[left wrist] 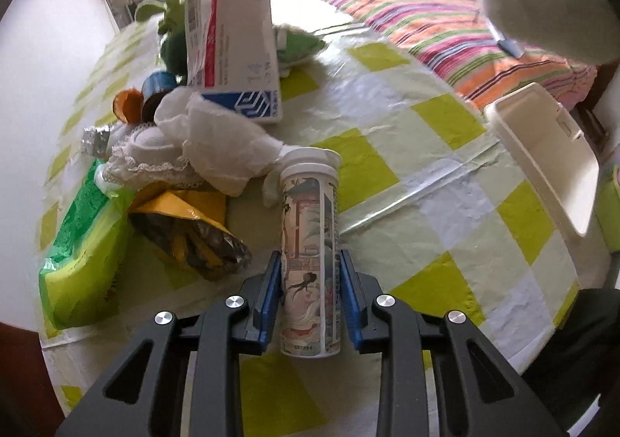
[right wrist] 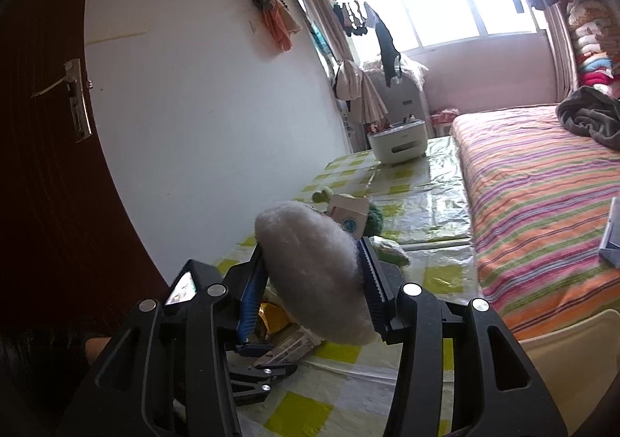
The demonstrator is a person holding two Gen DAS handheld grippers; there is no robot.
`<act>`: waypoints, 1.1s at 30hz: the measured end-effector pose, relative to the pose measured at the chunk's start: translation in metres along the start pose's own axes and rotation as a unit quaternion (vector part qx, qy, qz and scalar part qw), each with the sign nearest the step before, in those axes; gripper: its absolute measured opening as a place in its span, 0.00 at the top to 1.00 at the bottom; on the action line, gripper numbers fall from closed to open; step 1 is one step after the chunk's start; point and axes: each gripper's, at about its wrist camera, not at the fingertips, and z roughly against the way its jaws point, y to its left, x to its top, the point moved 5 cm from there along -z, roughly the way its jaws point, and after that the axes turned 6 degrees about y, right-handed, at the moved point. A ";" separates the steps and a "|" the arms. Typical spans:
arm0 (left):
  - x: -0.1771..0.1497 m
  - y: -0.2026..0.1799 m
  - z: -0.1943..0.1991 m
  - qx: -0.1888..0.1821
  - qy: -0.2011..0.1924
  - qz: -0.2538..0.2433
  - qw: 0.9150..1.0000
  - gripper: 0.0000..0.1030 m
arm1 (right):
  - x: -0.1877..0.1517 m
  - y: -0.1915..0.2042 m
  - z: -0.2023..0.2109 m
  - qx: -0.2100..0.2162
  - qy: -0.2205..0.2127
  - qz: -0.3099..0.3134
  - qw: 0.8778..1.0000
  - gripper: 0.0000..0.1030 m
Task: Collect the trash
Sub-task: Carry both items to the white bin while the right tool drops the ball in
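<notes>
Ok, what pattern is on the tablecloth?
The tablecloth has checks in lime green, pale green and white, seen best in the left wrist view.

Glossy printed tube (left wrist: 310, 255), crinkled shiny plastic tablecloth (left wrist: 426, 181), fluffy white plush (right wrist: 314, 266).
</notes>
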 end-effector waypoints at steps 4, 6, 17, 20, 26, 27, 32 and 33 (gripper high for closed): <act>-0.002 -0.013 0.012 0.003 -0.036 -0.006 0.999 0.73 | -0.005 -0.011 0.008 -0.015 -0.001 -0.006 1.000 0.56; -0.003 -0.020 0.017 -0.001 -0.050 -0.005 0.999 0.73 | -0.007 -0.018 0.013 -0.023 -0.001 -0.009 1.000 0.56; -0.006 -0.062 0.038 -0.022 -0.095 -0.014 0.995 0.73 | -0.020 -0.051 0.052 -0.070 -0.011 -0.021 0.997 0.56; -0.007 -0.076 0.045 -0.026 -0.107 -0.020 0.994 0.73 | -0.027 -0.064 0.064 -0.085 -0.013 -0.027 0.996 0.56; -0.002 -0.109 0.055 -0.044 -0.122 -0.042 0.991 0.73 | -0.041 -0.091 0.089 -0.117 -0.017 -0.048 0.992 0.56; -0.002 -0.114 0.056 -0.048 -0.125 -0.045 0.990 0.73 | -0.043 -0.096 0.094 -0.123 -0.017 -0.052 0.991 0.56; 0.004 -0.138 0.064 -0.062 -0.136 -0.061 0.987 0.73 | -0.056 -0.116 0.111 -0.154 -0.019 -0.073 0.985 0.56; 0.004 -0.142 0.065 -0.064 -0.137 -0.064 0.986 0.73 | -0.058 -0.121 0.114 -0.158 -0.020 -0.080 0.984 0.56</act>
